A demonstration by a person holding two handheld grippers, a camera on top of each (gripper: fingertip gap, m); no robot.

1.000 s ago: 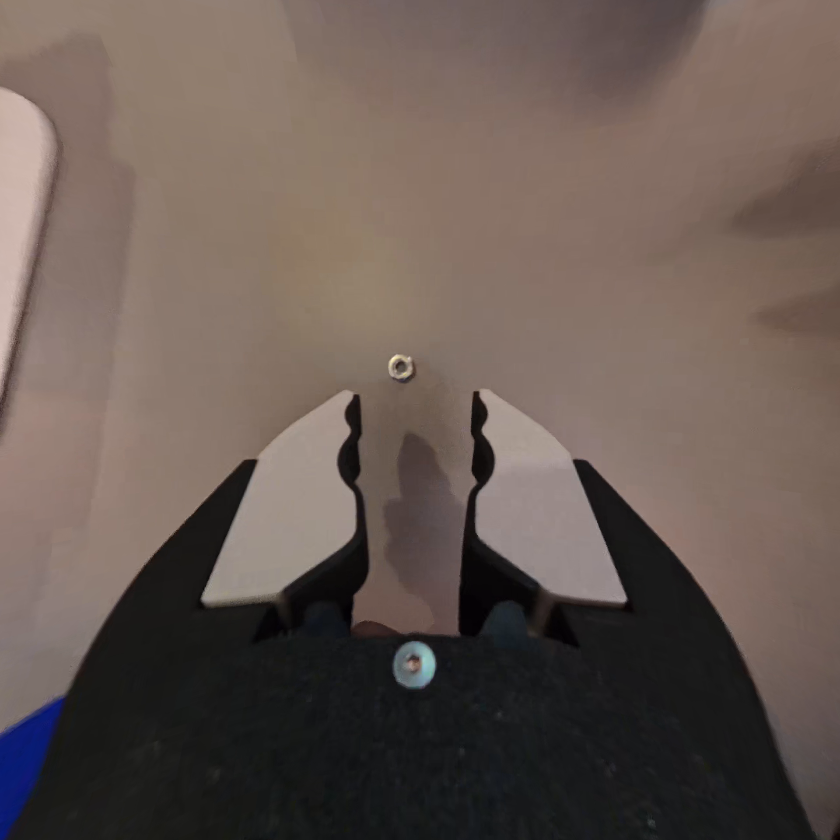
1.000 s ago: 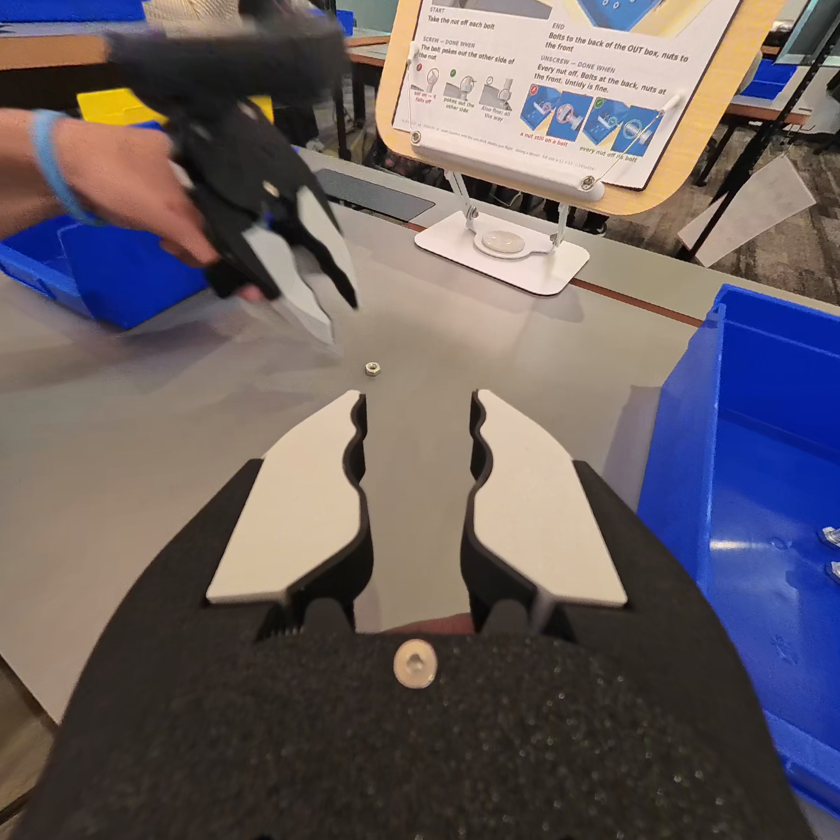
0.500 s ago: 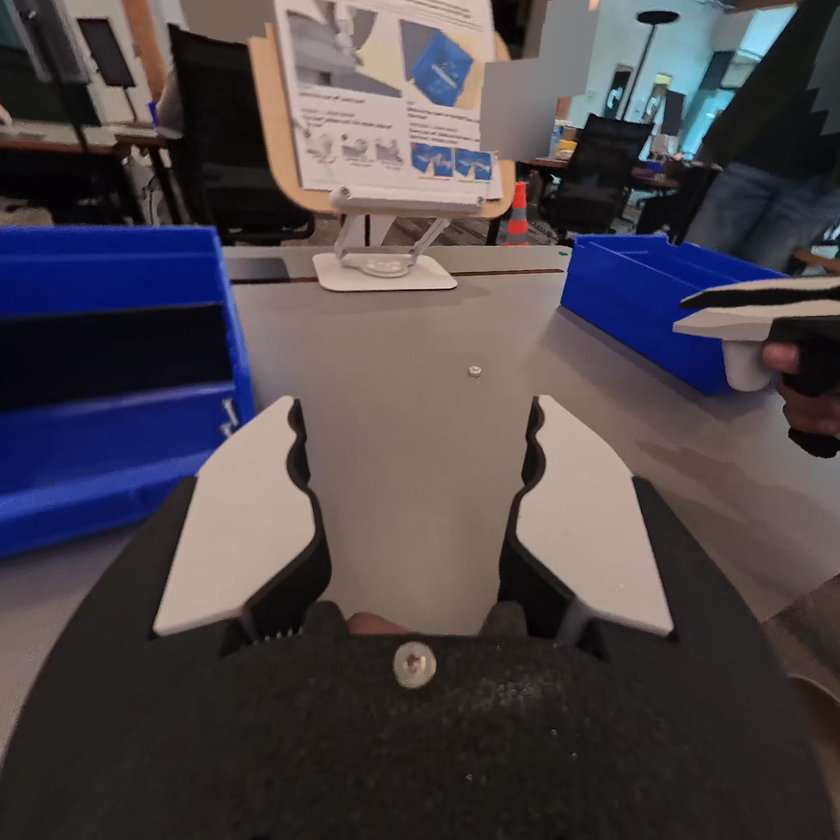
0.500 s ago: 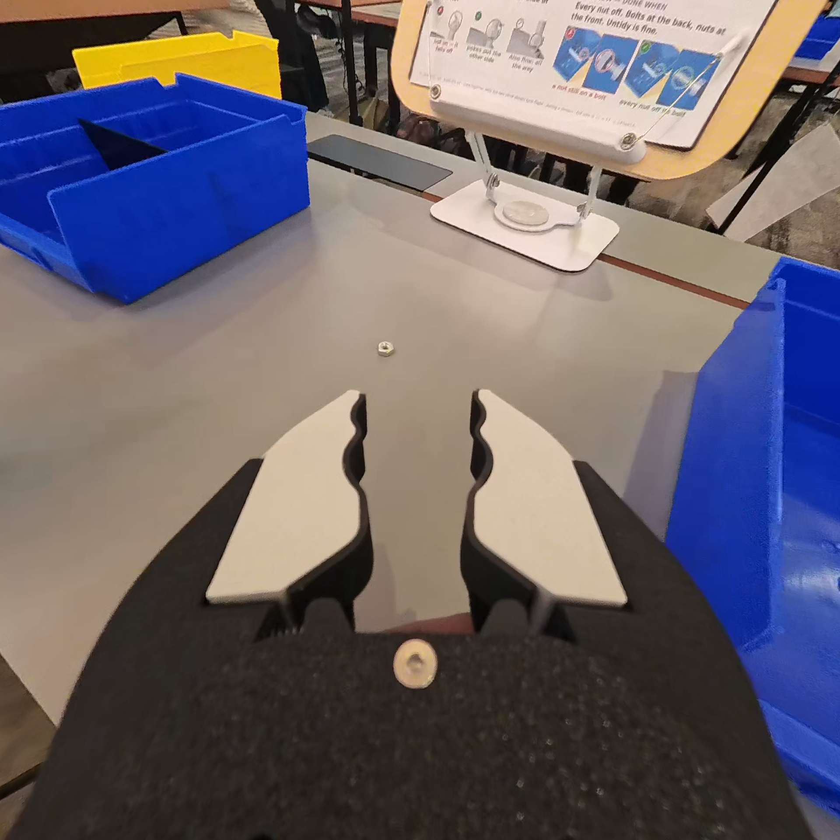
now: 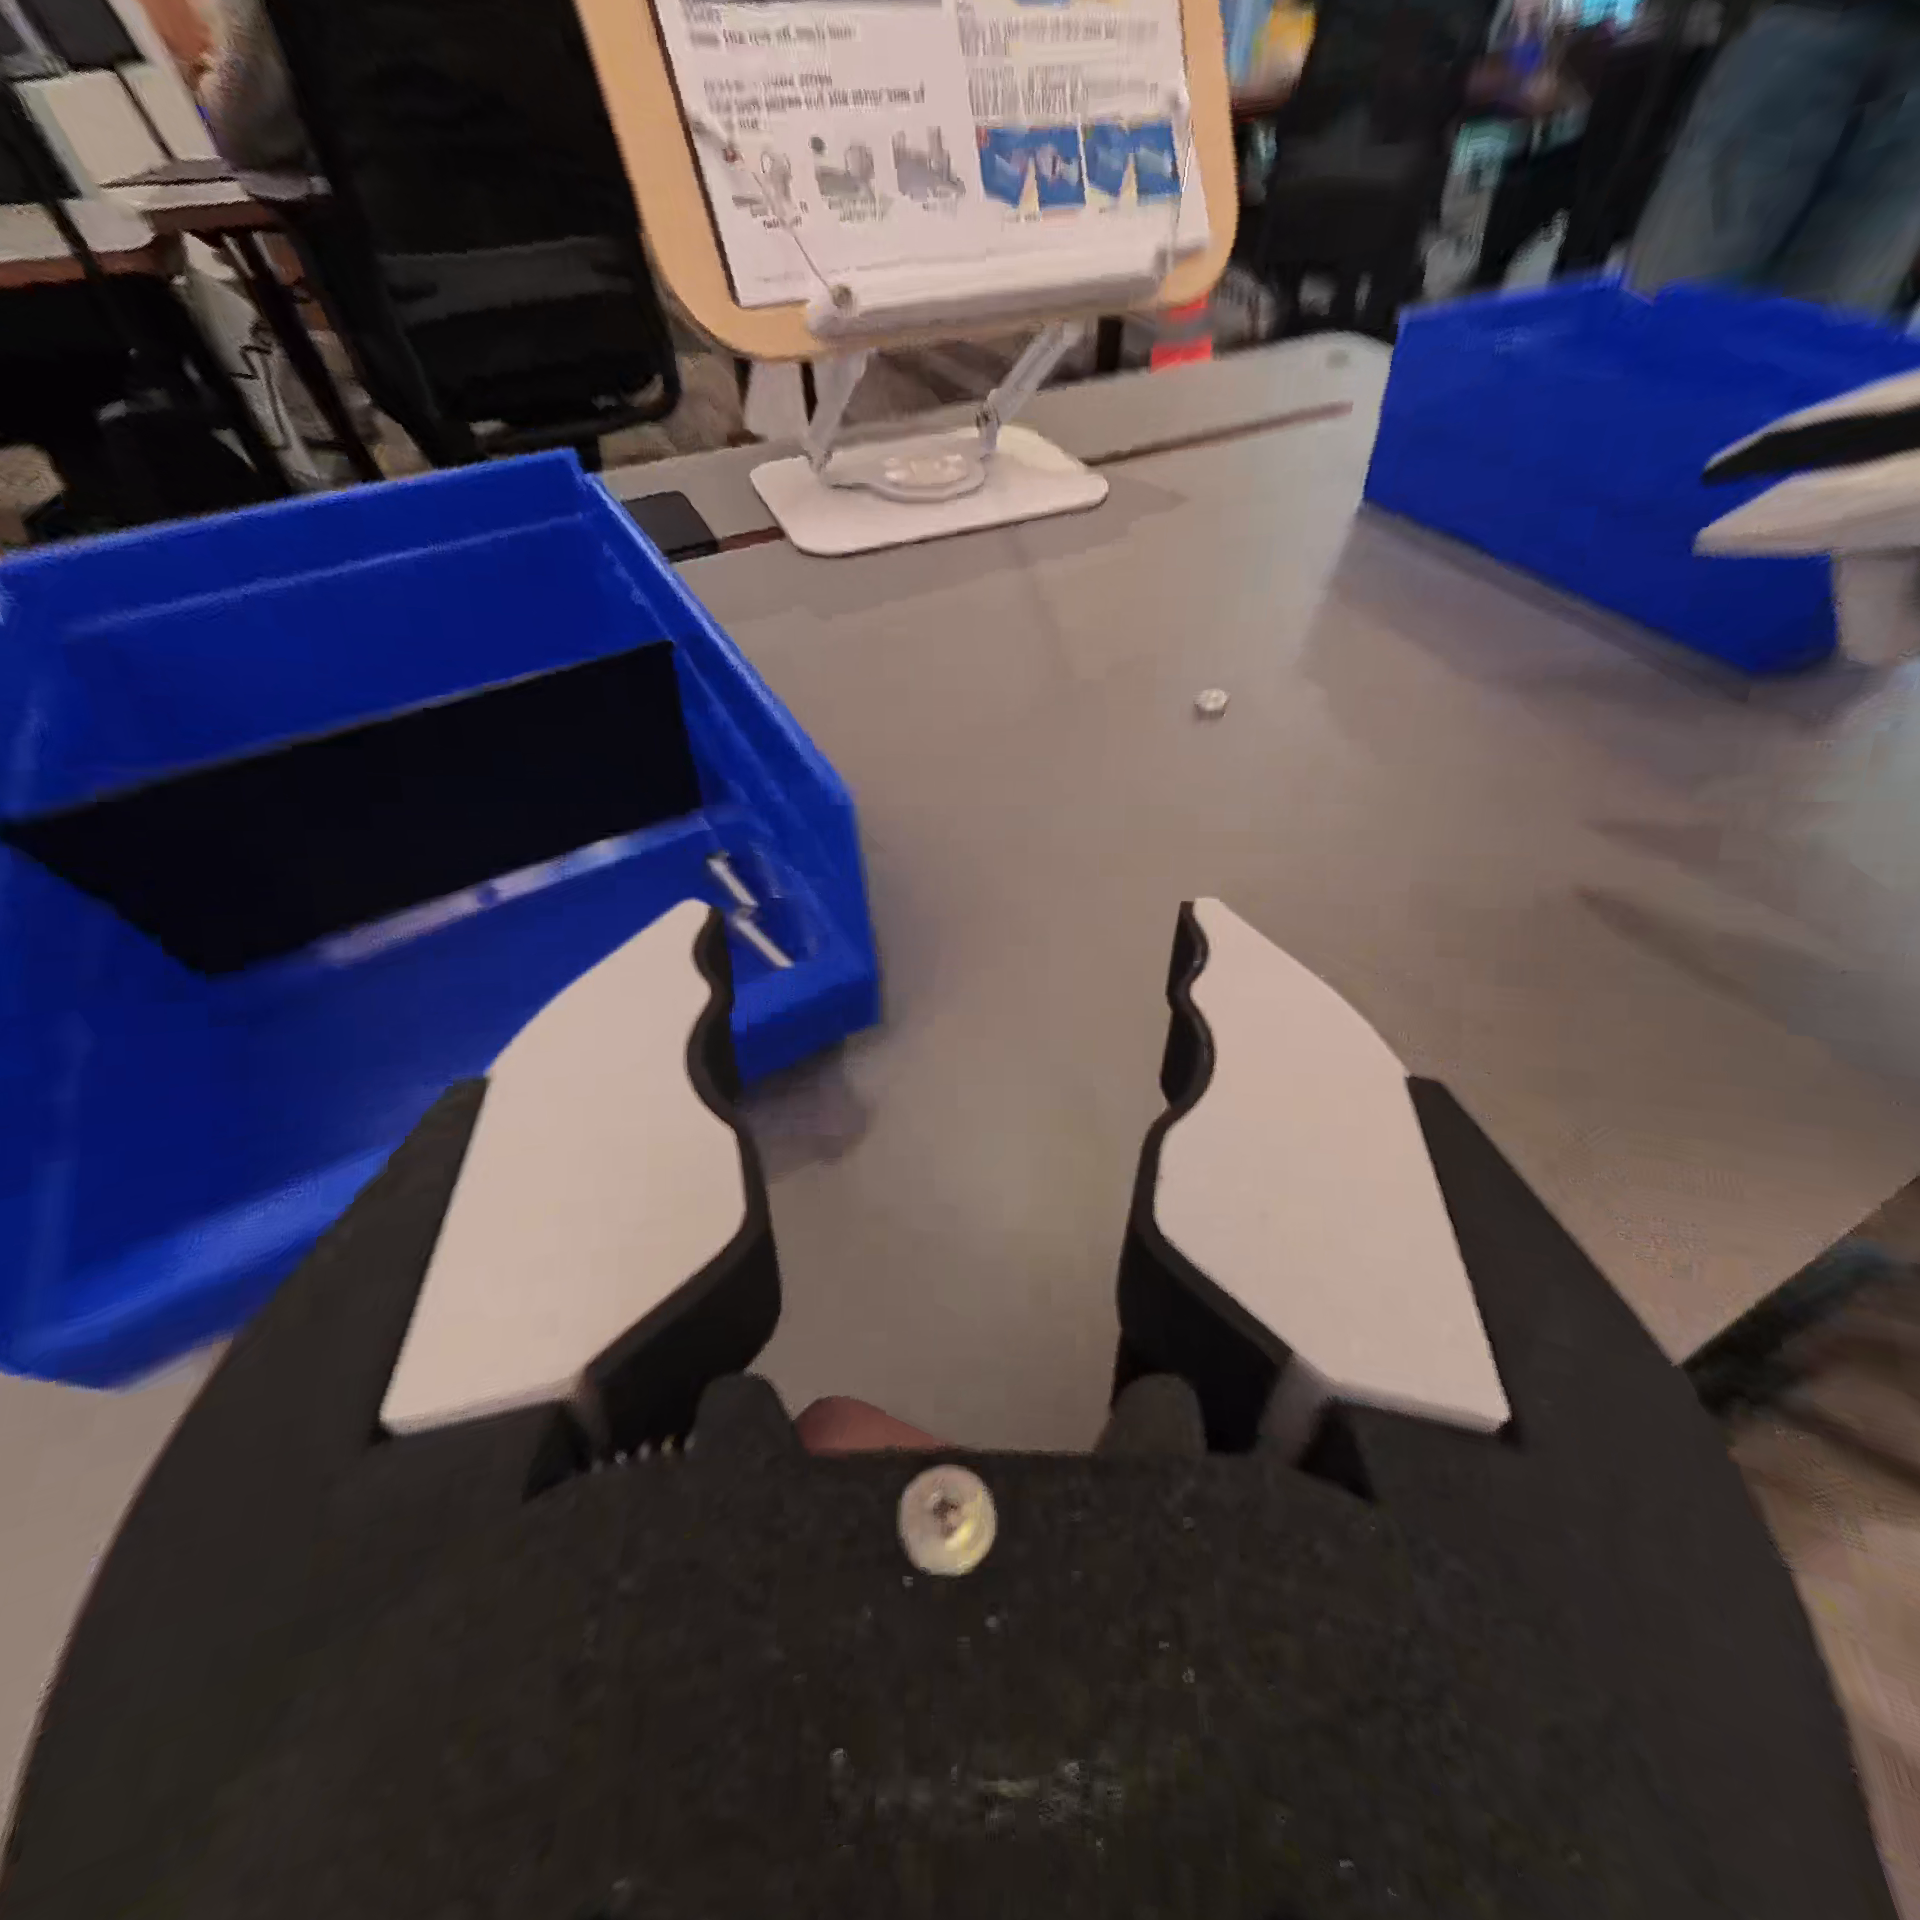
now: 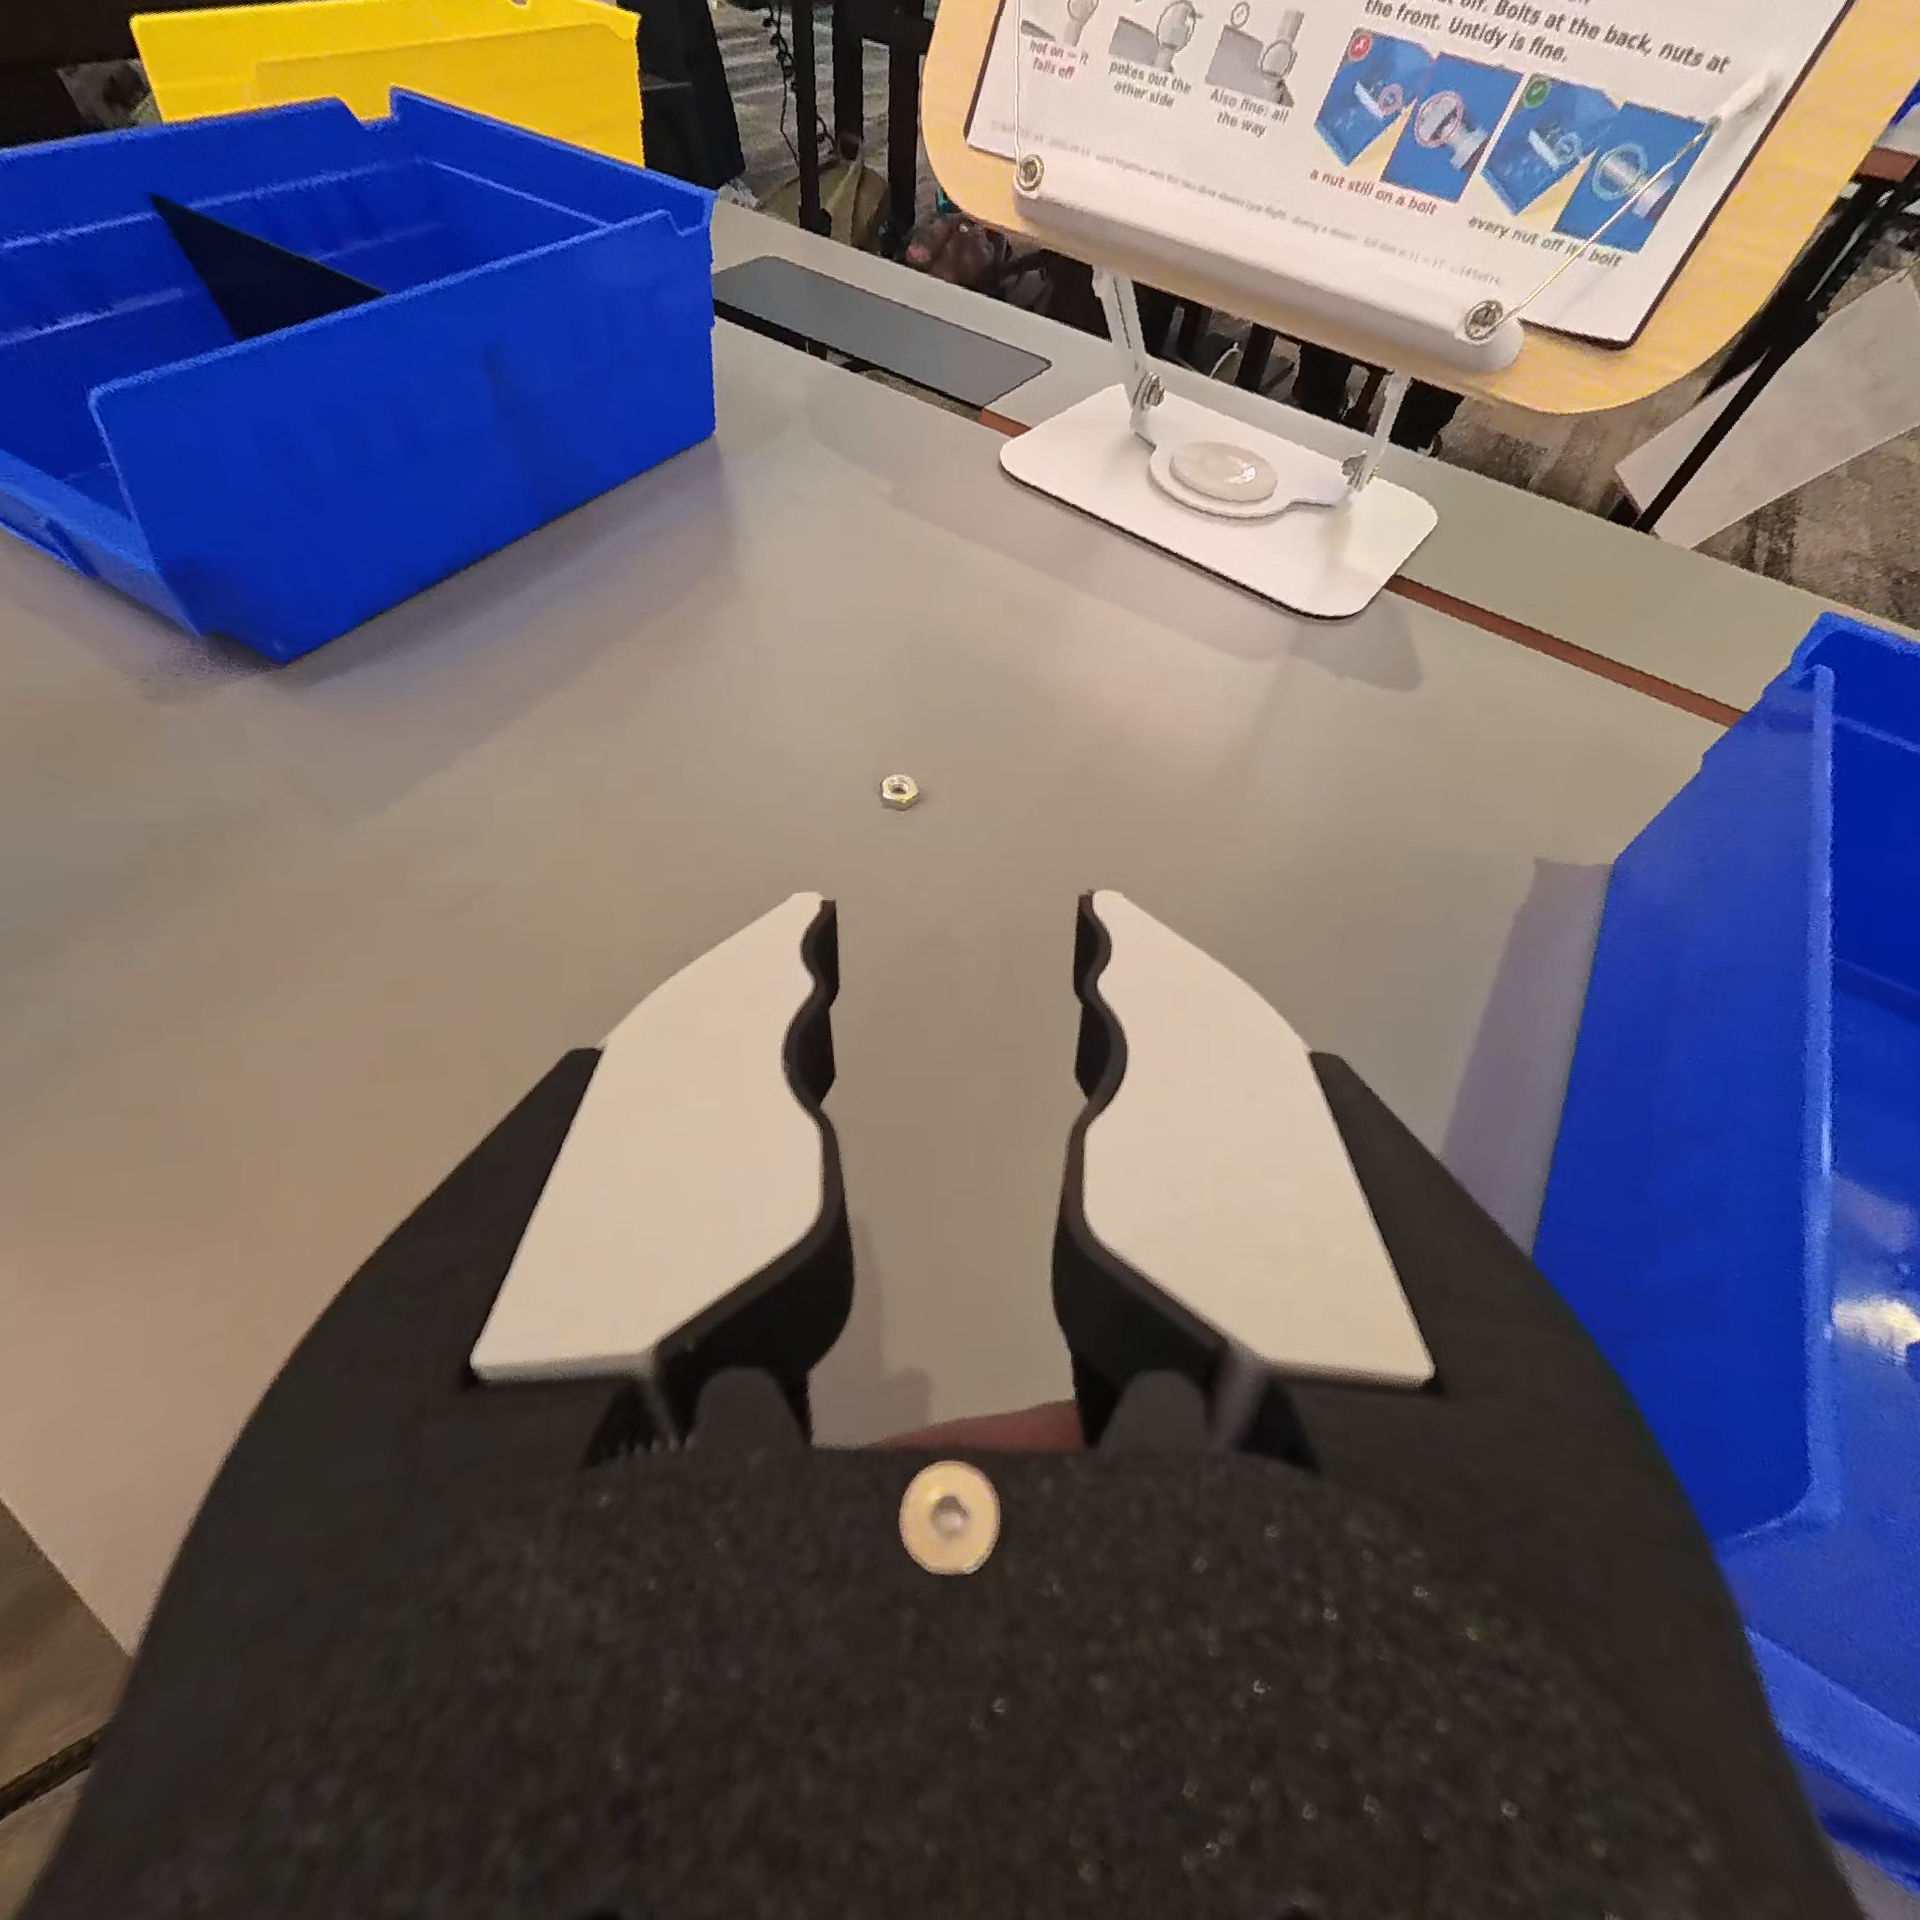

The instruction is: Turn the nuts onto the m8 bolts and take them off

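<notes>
A small silver nut (image 6: 900, 791) lies alone on the grey table (image 6: 520, 831); it also shows in the left wrist view (image 5: 1209, 702). My right gripper (image 6: 954, 909) is open and empty, just short of the nut. My left gripper (image 5: 948, 920) is open and empty beside the near right corner of the left blue bin (image 5: 312, 831), where silver bolts (image 5: 750, 920) show. The right gripper's fingertips (image 5: 1818, 483) show at the right edge of the left wrist view.
A second blue bin (image 6: 1766, 1143) stands at the right, close to my right gripper. An instruction board on a white stand (image 6: 1226, 488) is at the table's back. A yellow bin (image 6: 395, 62) sits behind the left blue bin (image 6: 364, 364). The table's front edge is near. The small silver nut (image 6: 900, 791) is about 15 centimeters from my right fingertips and 30 centimeters from my left.
My left gripper has pulled back from above the nut, opened wider and swung left towards the blue bin. My right gripper has held nearly still, tilting slightly down.
</notes>
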